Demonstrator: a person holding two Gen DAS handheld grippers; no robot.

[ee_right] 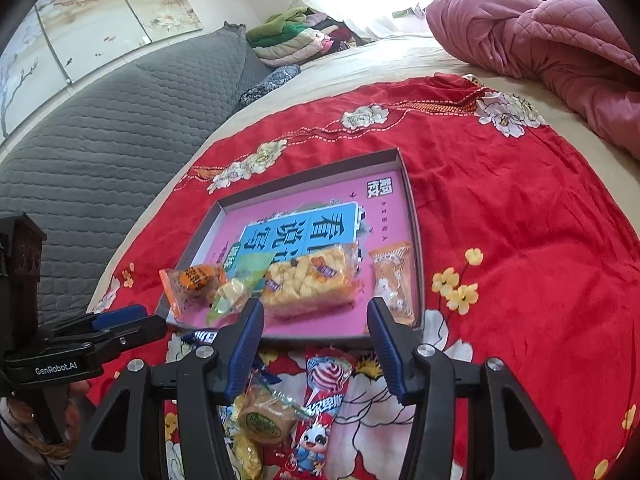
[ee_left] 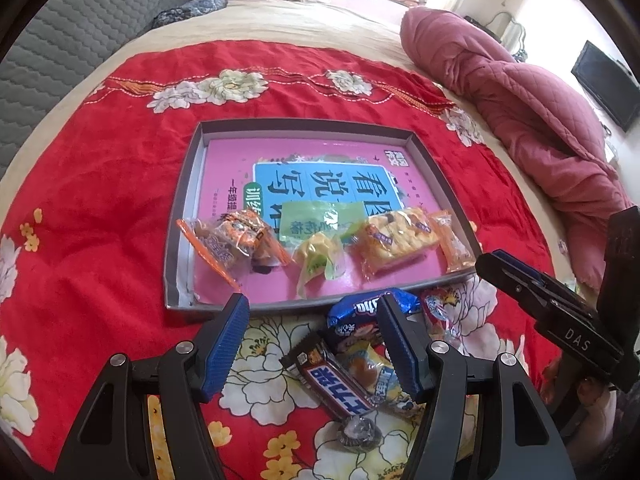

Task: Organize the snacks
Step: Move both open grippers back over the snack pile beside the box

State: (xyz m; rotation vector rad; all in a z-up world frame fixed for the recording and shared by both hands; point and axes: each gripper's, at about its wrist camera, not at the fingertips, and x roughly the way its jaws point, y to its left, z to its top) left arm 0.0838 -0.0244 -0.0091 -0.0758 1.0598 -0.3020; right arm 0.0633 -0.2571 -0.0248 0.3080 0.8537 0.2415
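Note:
A shallow grey tray [ee_left: 182, 208] [ee_right: 416, 240] with a pink book inside lies on the red flowered cloth. Along its near edge lie an orange-wrapped snack [ee_left: 232, 244] [ee_right: 192, 282], a green-yellow one [ee_left: 320, 258] [ee_right: 232, 298], a yellow rice cake [ee_left: 394, 242] [ee_right: 310, 282] and a small orange pack [ee_left: 454, 242] [ee_right: 394, 282]. Loose snacks lie before the tray: a blue pack [ee_left: 360, 310], a brown chocolate bar [ee_left: 328, 376], a red lollipop pack [ee_right: 324, 404] and a round cake [ee_right: 266, 418]. My left gripper [ee_left: 312, 344] is open above the chocolate bar. My right gripper [ee_right: 316, 344] is open above the lollipop pack.
A pink quilt [ee_left: 520, 116] [ee_right: 560, 52] is bunched at the bed's right side. A grey quilted headboard [ee_right: 100, 140] stands at the left, folded blankets [ee_right: 296, 36] behind it. The right gripper shows in the left wrist view [ee_left: 552, 300], the left gripper in the right wrist view [ee_right: 104, 332].

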